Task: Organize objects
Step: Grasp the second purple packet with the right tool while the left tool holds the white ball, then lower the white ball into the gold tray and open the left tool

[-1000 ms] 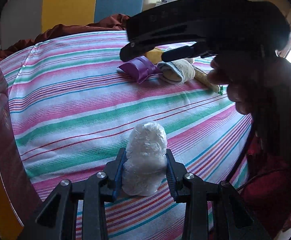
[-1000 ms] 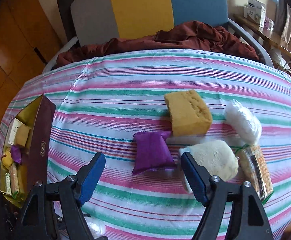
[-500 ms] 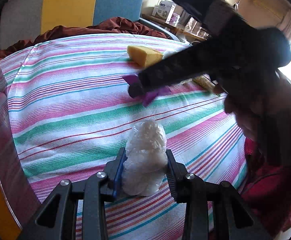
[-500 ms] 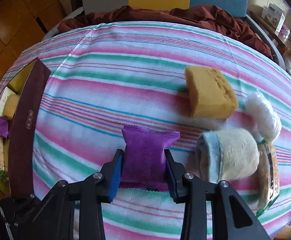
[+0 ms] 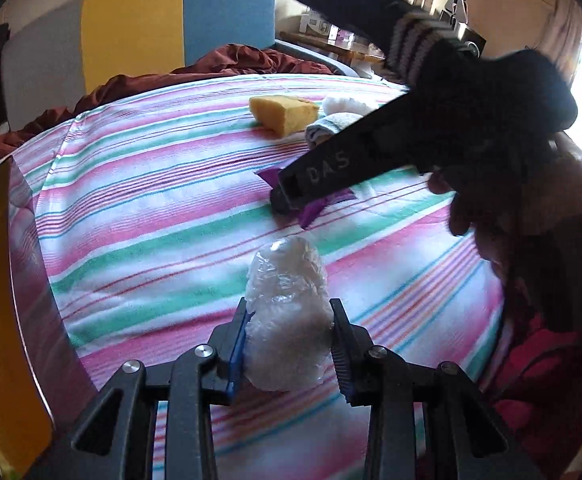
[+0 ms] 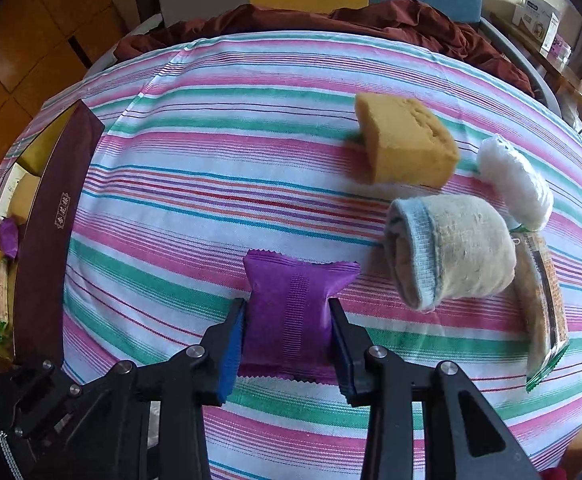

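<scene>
Two tools are loaded at once. Our left tool (image 5: 289, 344) is clamped on a white plastic-wrapped bundle (image 5: 287, 316), held above the striped table (image 5: 151, 208). Our right tool (image 6: 287, 340) is clamped on the purple packet (image 6: 291, 312); its jaws have closed within the last second, and the packet sits squarely between the pads, seemingly at cloth level.

Items loose on the table, right wrist view: yellow sponge (image 6: 403, 144) at 1 o'clock from the packet, rolled cloth (image 6: 451, 248) at 3 o'clock just beside it, white puff (image 6: 515, 184) beyond the roll, and a flat snack pack (image 6: 547, 304) touching the roll's far side.

Dark red box (image 6: 51, 232) lies at the table's 9 o'clock edge; several small items already rest inside it.

Progress, by our judgement: partway. Some things are boxed, two are in hand, four remain. Both held items likely go to the box next.
</scene>
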`<state>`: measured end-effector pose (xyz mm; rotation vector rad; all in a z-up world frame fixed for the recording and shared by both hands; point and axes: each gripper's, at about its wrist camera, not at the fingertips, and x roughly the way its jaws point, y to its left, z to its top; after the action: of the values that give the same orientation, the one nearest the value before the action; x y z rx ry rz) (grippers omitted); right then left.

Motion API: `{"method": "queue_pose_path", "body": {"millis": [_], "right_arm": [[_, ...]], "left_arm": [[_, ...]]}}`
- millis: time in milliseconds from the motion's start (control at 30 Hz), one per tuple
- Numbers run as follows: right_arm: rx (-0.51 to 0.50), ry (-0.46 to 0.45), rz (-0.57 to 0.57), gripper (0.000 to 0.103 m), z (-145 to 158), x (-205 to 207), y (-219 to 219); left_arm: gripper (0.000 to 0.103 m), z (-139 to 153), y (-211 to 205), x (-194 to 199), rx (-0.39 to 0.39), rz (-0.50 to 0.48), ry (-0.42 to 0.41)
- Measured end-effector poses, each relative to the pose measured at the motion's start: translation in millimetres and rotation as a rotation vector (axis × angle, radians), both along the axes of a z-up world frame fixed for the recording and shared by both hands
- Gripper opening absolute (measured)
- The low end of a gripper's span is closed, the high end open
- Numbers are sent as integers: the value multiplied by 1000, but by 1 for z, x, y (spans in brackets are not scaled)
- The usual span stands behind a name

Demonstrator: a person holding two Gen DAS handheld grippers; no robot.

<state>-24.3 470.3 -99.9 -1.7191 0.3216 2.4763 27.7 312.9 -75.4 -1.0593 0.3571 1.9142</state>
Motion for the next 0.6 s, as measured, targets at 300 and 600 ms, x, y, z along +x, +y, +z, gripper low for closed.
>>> {"method": "queue_pose_path", "body": {"millis": [300, 600], "right_arm": [[52, -1, 23, 38, 2, 1, -6], [77, -4, 31, 39, 0, -1, -12]], "left_arm": [[36, 59, -55, -8, 124, 74, 40], [36, 74, -168, -95, 157, 461, -4]]}}
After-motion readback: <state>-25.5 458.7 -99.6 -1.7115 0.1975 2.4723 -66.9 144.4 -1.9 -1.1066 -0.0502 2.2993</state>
